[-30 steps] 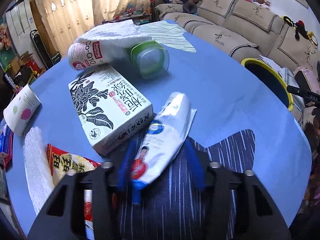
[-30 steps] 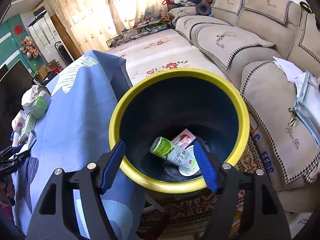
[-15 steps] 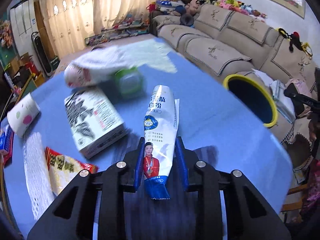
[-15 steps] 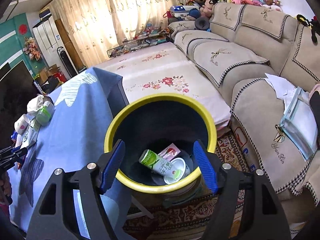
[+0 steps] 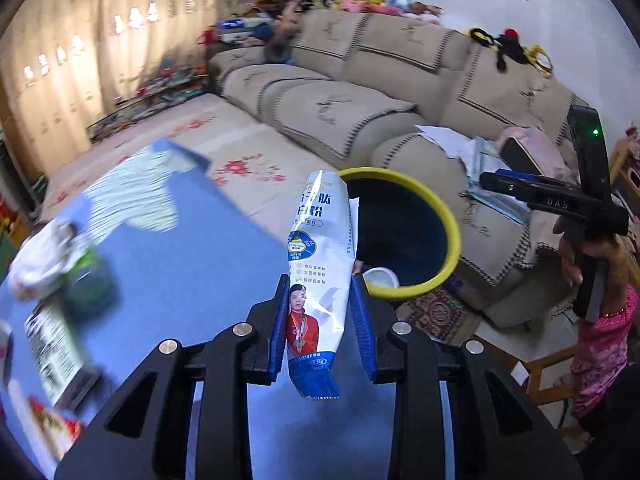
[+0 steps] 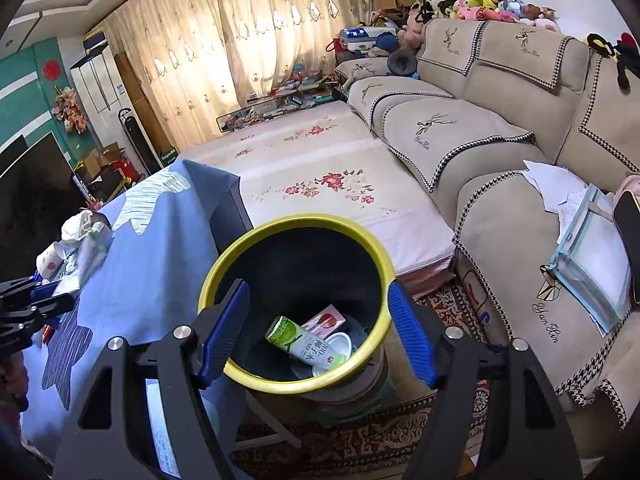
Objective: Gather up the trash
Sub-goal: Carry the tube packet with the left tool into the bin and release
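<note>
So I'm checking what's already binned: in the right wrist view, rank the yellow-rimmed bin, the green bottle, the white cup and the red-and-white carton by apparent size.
1. yellow-rimmed bin, by far the largest
2. green bottle
3. white cup and red-and-white carton: they look alike, and each is partly hidden, so no ranking between them.

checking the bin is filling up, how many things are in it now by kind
In the yellow-rimmed bin, right wrist view:
green and white carton: 1
red and white box: 1
white cup: 1
Total: 3
</note>
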### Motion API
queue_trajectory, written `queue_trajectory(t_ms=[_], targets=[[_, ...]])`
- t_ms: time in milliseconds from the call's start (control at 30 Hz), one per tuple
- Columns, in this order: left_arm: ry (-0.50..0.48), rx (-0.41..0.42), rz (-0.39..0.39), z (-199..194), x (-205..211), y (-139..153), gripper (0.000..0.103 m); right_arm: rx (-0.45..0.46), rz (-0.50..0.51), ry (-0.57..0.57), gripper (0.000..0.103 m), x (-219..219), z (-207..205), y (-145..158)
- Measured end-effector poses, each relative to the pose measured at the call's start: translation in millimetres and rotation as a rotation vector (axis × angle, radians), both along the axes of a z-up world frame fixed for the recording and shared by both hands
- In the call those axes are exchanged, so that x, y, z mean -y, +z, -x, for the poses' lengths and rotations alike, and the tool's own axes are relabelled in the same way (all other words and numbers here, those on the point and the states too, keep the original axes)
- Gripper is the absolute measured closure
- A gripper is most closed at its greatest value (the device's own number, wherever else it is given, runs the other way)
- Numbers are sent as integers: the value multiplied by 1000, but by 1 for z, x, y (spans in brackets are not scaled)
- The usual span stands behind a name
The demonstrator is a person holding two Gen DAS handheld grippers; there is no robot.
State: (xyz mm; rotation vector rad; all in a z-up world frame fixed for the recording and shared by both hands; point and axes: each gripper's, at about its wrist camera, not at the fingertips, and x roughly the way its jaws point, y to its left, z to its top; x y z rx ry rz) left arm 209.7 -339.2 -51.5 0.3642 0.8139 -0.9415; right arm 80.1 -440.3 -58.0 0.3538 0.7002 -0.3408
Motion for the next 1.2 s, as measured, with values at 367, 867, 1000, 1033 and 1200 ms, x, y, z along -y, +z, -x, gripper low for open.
queue_trajectory(t_ms=[367, 867, 1000, 1033, 1200], targets=[[-103, -29, -60, -10, 97, -19, 73, 32, -22, -55, 34, 31, 24, -4], [-143, -67, -209, -27, 180, -72, 72, 32, -25, -122, 32, 53, 34, -10], [-138, -63, -216, -32, 191, -77, 67, 30, -22, -121, 31, 53, 32, -8], [-131, -61, -220, -34, 194, -78, 61, 32, -20, -120, 31, 52, 32, -7], [-99, -62, -184, -38, 184, -70, 34, 41, -11, -106, 29, 44, 30, 0]])
